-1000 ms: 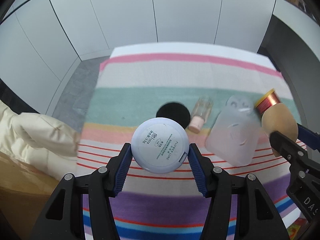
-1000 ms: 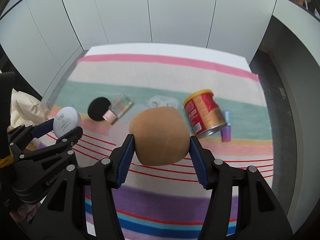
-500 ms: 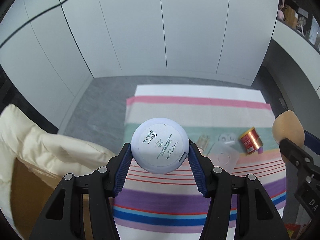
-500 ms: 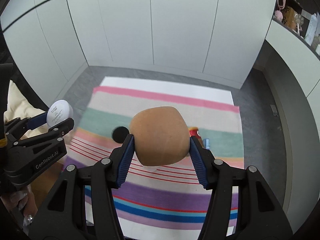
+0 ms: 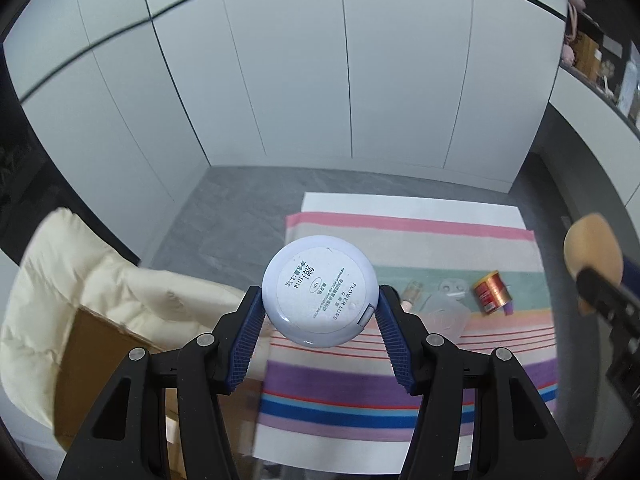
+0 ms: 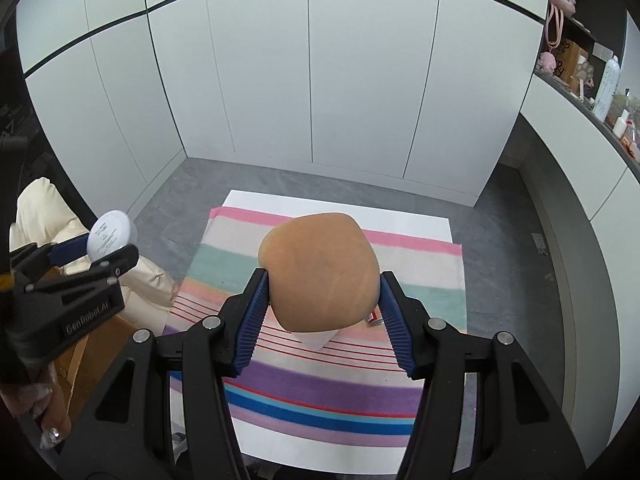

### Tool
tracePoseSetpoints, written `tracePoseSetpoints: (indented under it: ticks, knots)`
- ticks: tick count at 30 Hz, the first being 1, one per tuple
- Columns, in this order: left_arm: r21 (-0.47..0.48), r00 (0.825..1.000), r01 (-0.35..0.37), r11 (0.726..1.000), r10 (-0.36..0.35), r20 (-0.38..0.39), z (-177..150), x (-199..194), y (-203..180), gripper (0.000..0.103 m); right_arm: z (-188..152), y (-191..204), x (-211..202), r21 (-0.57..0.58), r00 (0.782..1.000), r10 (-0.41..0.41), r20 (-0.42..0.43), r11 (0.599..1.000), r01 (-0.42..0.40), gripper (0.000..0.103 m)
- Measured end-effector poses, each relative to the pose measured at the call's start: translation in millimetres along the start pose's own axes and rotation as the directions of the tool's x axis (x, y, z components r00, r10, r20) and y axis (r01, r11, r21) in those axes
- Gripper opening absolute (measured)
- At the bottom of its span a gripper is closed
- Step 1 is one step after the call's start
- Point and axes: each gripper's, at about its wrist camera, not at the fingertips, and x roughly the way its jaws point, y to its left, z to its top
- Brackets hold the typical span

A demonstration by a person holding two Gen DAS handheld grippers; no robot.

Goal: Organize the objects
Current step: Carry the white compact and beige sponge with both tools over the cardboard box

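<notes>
1. Draping over a brown cardboard box (image 5: 96, 344) at far left: a cream padded jacket (image 5: 80, 272), beside the cloth's left edge.
2. Left gripper (image 5: 320, 312): jaws closed on a round white compact (image 5: 320, 290), clamped at its left and right rim by the blue pads. The flat labelled face is turned toward the camera, the print running roughly vertically; the disc has no long axis. It is held high above the near-left part of the striped cloth (image 5: 400, 380).
3. On the cloth's green band, right of the compact: a small clear bottle (image 5: 412, 292) lying on its side, a clear plastic lid or tray (image 5: 444, 308), and a red and gold can (image 5: 492, 292) on its side with its axis running diagonally. All are too small for further detail.
4. Right gripper (image 6: 320, 296): jaws closed on a tan makeup sponge (image 6: 320, 272), pinched at its two sides. Its rounded end points away from the camera, its long axis running along the fingers. It is held well above the cloth's middle.
5. Wall shelf (image 6: 580, 92) at far right, carrying assorted small items.
</notes>
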Motion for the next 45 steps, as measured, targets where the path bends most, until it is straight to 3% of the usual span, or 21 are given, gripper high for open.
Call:
tracePoseSetpoints:
  ticks: [12,23,31,45]
  knots:
    - [0.056,0.999,0.018,0.998,-0.021,0.036,-28,-31,0,0.058,-16,-1,-11,0.014,1.0,0.001,-0.012,1.0,-0.001,0.058]
    - [0.067,0.999,0.012,0.998,-0.016,0.052,-68,-65,15,0.058,-58,3,-35,0.025,0.999,0.045,-0.022,0.999,-0.044,0.058]
    - [0.062,0.998,0.053,0.997,-0.054,0.018,-114,-86,29,0.058,-97,2,-56,0.045,0.998,0.043,-0.038,0.998,-0.041,0.058]
    - [0.031,0.998,0.052,0.998,-0.051,-0.041,-180,-95,52,0.058,-163,6,-69,0.028,0.991,0.022,-0.132,0.999,-0.018,0.058]
